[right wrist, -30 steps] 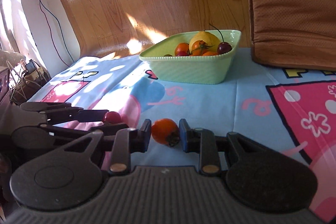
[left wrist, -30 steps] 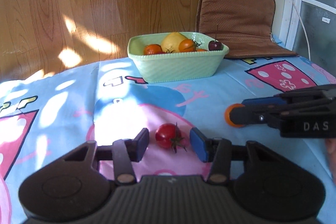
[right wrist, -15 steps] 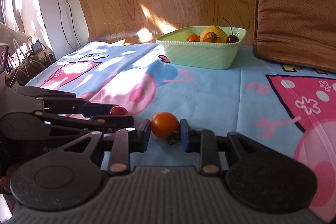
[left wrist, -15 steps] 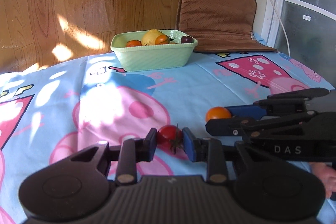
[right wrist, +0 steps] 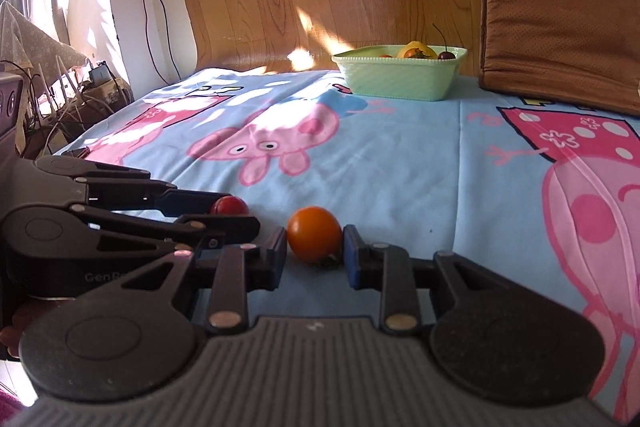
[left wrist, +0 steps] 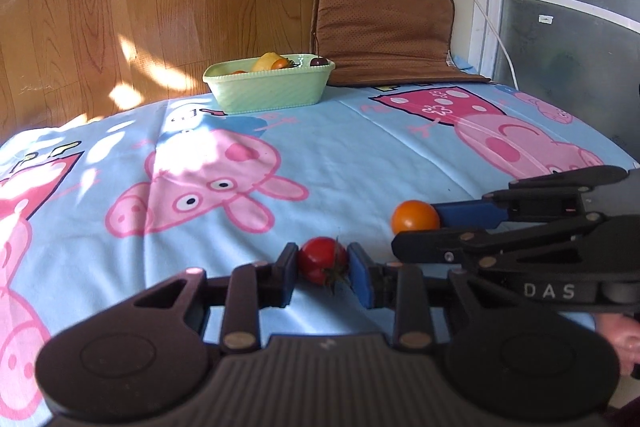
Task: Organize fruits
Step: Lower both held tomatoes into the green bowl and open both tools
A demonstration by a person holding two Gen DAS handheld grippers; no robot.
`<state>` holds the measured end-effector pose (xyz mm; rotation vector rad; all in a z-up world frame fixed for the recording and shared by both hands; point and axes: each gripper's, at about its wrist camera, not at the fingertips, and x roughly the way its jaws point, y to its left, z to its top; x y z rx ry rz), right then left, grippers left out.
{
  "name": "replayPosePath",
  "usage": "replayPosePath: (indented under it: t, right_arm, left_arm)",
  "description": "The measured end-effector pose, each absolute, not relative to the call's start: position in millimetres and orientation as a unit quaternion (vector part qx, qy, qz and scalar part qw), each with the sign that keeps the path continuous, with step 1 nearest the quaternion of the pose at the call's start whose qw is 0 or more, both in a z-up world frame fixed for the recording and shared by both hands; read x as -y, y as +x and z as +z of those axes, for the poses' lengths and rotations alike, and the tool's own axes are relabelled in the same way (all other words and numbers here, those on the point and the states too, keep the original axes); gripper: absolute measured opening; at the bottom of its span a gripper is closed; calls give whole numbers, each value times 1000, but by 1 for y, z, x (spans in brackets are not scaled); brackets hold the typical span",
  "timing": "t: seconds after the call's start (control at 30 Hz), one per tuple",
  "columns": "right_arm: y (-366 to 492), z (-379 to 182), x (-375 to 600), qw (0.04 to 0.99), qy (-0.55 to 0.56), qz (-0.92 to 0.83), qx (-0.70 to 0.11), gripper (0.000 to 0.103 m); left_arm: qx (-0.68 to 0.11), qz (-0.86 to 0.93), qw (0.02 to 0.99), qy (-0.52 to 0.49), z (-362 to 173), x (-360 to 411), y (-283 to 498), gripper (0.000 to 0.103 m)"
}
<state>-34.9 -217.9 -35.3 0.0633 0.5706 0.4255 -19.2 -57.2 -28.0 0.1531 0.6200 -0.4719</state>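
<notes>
Tomatoes are both gripped: red tomato (left wrist: 322, 261) in the left claw (left wrist: 322, 267), orange tomato (right wrist: 315, 240) in the right claw (right wrist: 315, 253), now pulled back far from the green bowl (left wrist: 269, 83), seemingly lifted.

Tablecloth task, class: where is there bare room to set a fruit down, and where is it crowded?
Free: the wide stretch of tablecloth between the green bowl and the grippers, and its right side below the brown cushion. Crowded: the near edge, where the left gripper and right gripper sit side by side.
</notes>
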Motion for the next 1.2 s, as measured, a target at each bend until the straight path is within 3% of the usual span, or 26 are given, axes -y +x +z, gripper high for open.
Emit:
replayPosePath:
  t: [0.37,0.6,0.9,1.2]
  right_arm:
    - [-39,-36,215,941,19,202,-270,32]
    - [-6,-21,227,931,59,221,-284,32]
    - [114,22,236,954,79,192,-218,32]
    - [198,-4,238,961,67,146,-224,35]
  left_arm:
    - [-298,-225,925,74,-27,57,-21,26]
    - [-311,-266,912,37,7,53,22,27]
    - [-249,-233,939,46,55,70,151,27]
    - [-291,-196,935,54,17,86,259,29]
